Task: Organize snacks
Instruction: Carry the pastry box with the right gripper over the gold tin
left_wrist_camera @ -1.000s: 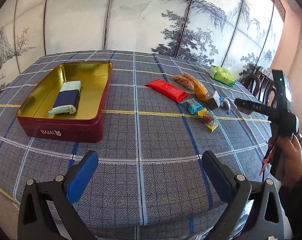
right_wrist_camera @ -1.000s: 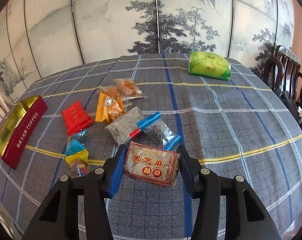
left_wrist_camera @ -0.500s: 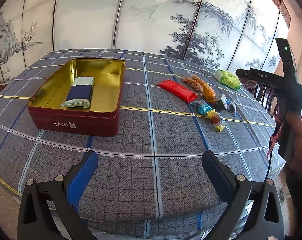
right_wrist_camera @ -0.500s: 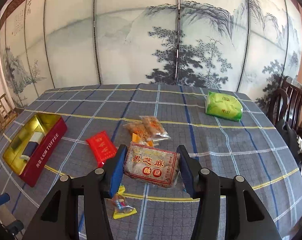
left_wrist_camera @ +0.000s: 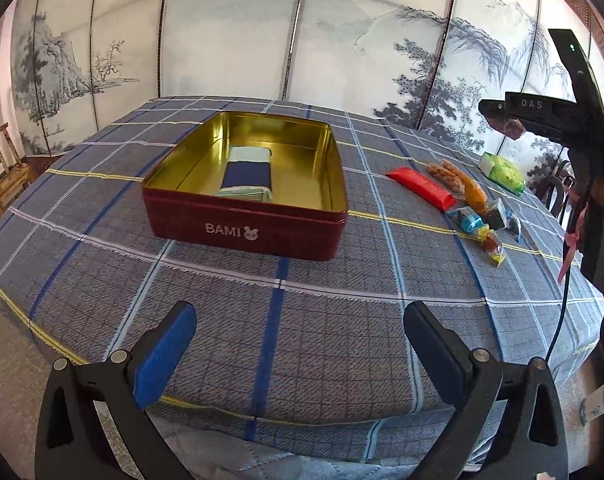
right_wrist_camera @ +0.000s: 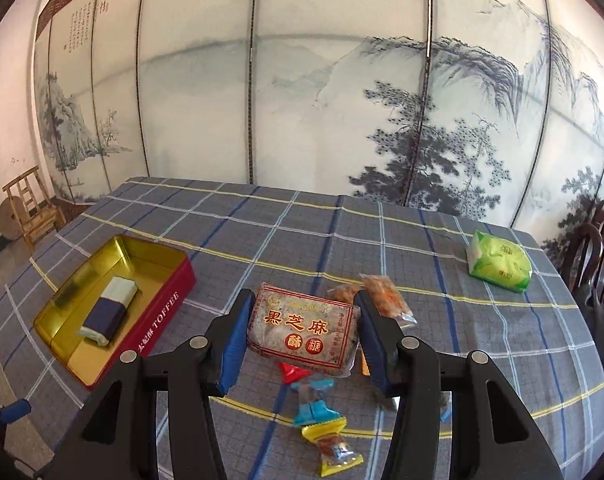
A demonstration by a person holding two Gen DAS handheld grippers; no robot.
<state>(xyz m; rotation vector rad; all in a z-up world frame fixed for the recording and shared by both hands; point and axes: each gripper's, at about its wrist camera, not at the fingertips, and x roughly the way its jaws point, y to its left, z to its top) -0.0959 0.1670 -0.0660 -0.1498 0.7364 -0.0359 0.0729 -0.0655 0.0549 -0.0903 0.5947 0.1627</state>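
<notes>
Above the table (right_wrist_camera: pixel 382 240), clamped in the right gripper (right_wrist_camera: pixel 304 334): a sesame bar (right_wrist_camera: pixel 302 330), well short of the tin (right_wrist_camera: pixel 114 304). Could slip from the side-on pinch or clip the tin's rim. Left gripper (left_wrist_camera: pixel 300 354) spread wide, empty. Other snacks (left_wrist_camera: pixel 468 204) loose beside the tin.

The setting was a domestic dining room. A round table (right_wrist_camera: pixel 482 336) carried a blue plaid tablecloth (left_wrist_camera: pixel 322 320). Dark carved wooden chairs (right_wrist_camera: pixel 598 264) stood at its edge. A folding screen (right_wrist_camera: pixel 342 92) painted with ink landscapes lined the rear, and a small bamboo chair (right_wrist_camera: pixel 30 208) stood beside it.
</notes>
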